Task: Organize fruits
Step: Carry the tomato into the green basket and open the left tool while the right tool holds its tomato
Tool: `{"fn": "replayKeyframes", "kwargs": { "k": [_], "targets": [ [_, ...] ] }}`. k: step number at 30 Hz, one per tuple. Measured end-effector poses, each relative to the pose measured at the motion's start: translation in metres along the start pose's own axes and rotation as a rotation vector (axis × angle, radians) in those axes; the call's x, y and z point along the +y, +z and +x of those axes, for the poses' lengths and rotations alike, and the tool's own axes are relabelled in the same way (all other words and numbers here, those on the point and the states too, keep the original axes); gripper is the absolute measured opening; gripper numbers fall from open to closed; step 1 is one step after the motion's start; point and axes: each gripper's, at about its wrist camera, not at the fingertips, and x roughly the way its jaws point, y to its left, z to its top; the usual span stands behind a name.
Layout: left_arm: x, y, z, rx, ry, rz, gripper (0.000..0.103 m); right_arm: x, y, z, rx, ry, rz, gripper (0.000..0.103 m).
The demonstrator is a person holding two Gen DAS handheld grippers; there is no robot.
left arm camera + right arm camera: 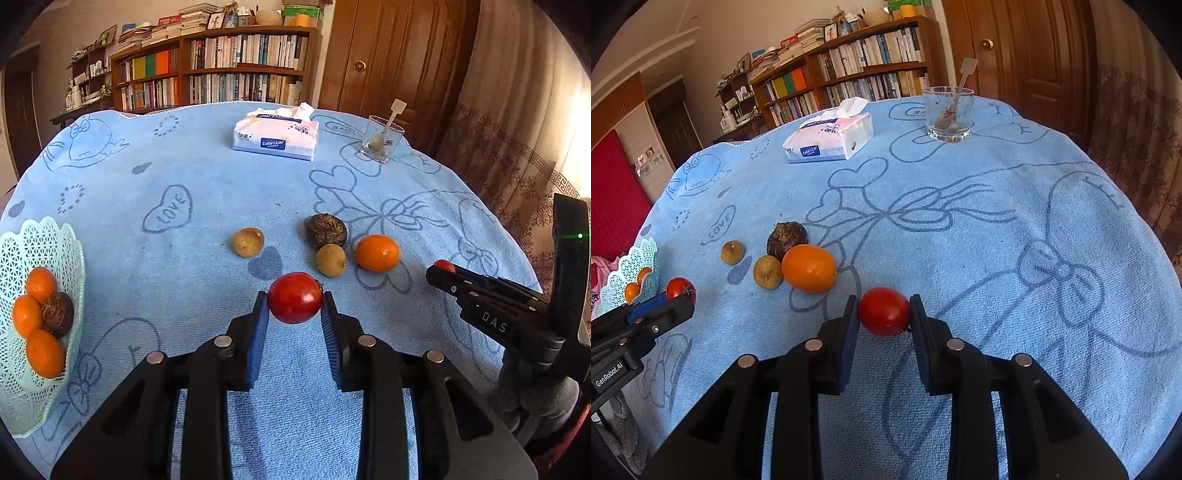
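Observation:
My left gripper (295, 299) is shut on a red tomato (295, 297), held just above the blue cloth. My right gripper (884, 312) is shut on a second red tomato (884, 311); from the left wrist view it shows at the right edge (443, 267). On the cloth lie an orange (377, 253), a dark brown chestnut-like fruit (326, 230) and two small tan round fruits (248, 242) (331, 260). A pale green lattice basket (48, 240) at the left edge holds three oranges and one dark brown fruit.
A tissue pack (276, 134) lies at the far middle of the table, and a glass (382, 138) with a spoon stands at the far right. Bookshelves and a wooden door stand behind the table. A patterned curtain hangs to the right.

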Motion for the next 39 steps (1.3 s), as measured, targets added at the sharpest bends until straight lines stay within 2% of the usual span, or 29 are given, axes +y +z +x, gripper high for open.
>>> {"fn": "replayKeyframes", "kwargs": {
  "k": [18,25,34,37,38,39],
  "targets": [
    [0.073,-0.013,-0.055,-0.084,0.147,-0.113,0.029,-0.004,0.0,0.0,-0.01,-0.047,0.029,0.028],
    [0.114,-0.023,-0.085,-0.119,0.226,-0.167,0.029,-0.007,0.001,0.0,-0.01,-0.07,0.05,0.028],
    [0.161,-0.035,-0.106,-0.123,0.313,-0.227,0.029,-0.007,0.003,-0.003,-0.009,-0.115,0.076,0.028],
    [0.172,-0.039,-0.108,-0.117,0.312,-0.242,0.032,-0.002,0.005,-0.008,-0.014,-0.088,0.096,0.028],
    [0.173,-0.039,-0.108,-0.118,0.312,-0.247,0.041,0.002,0.006,-0.009,-0.016,-0.075,0.096,0.028],
    [0.175,-0.04,-0.109,-0.122,0.314,-0.253,0.054,0.007,0.007,-0.011,-0.017,-0.06,0.092,0.028]
  ]
}}
